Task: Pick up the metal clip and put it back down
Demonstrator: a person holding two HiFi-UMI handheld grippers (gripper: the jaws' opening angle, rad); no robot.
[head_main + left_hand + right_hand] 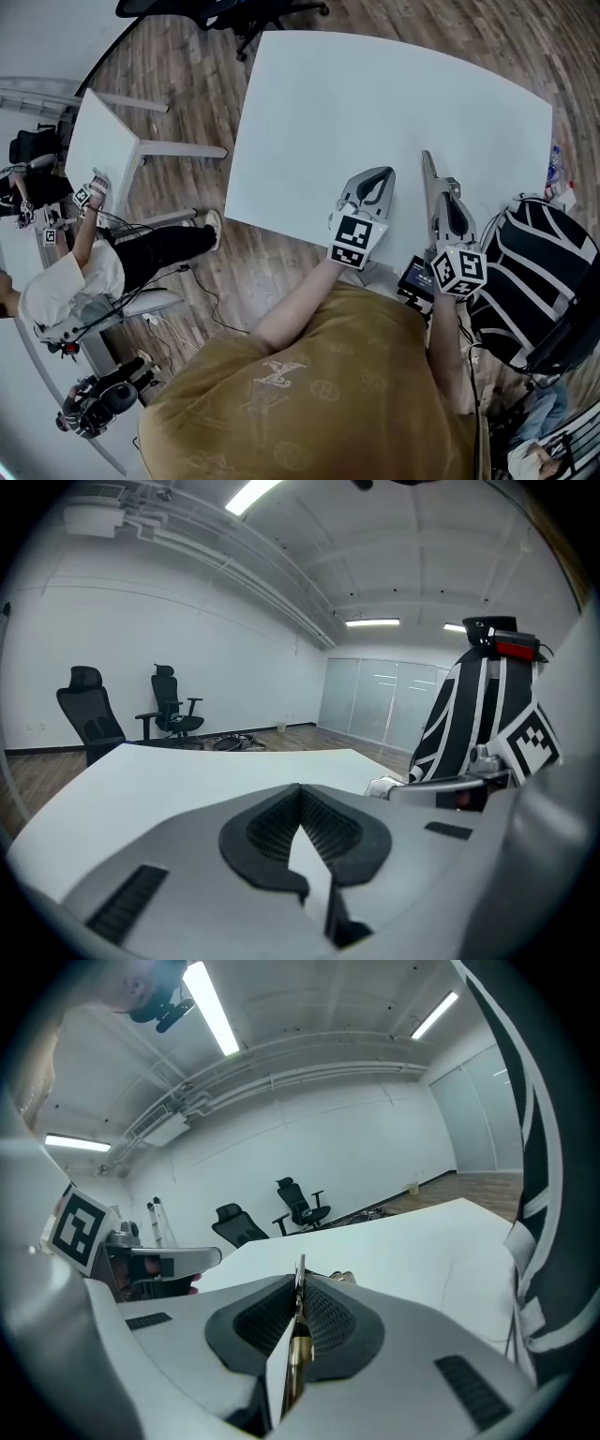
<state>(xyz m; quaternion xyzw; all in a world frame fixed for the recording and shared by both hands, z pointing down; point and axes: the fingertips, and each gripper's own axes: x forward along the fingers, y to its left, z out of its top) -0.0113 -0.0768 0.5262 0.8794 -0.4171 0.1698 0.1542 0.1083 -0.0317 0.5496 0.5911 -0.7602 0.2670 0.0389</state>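
While the right gripper [300, 1279] is pinching the clip [298, 1354] edge-on between its ribbed pads, the left gripper [300, 794] is holding nothing; its jaws are pressing together at the tips, with only a narrow wedge of gap showing behind them.

In the head view, both grippers are hovering over the near edge of the white table [375, 103] — the left gripper [384, 173] toward the middle, the right gripper [446, 192] just beside it on the right; each is pointing away from the person and slightly downward.

The clip [428, 171] is projecting past the right jaws as a thin metal strip over the near right part of the table; whether its tip is touching the surface cannot be told. In the right gripper view, the strip is standing upright between the pads, with a brass-coloured part showing lower in the gap.

A black-and-white striped bag [534, 272] is standing just right of the right gripper, beside the near corner of the table. Two black chairs [173, 710] are standing on the wood floor [187, 84] beyond the far side of the table. A side table [103, 141] is standing well apart on the left; a second person [70, 281] is holding marker-cube grippers beside it.
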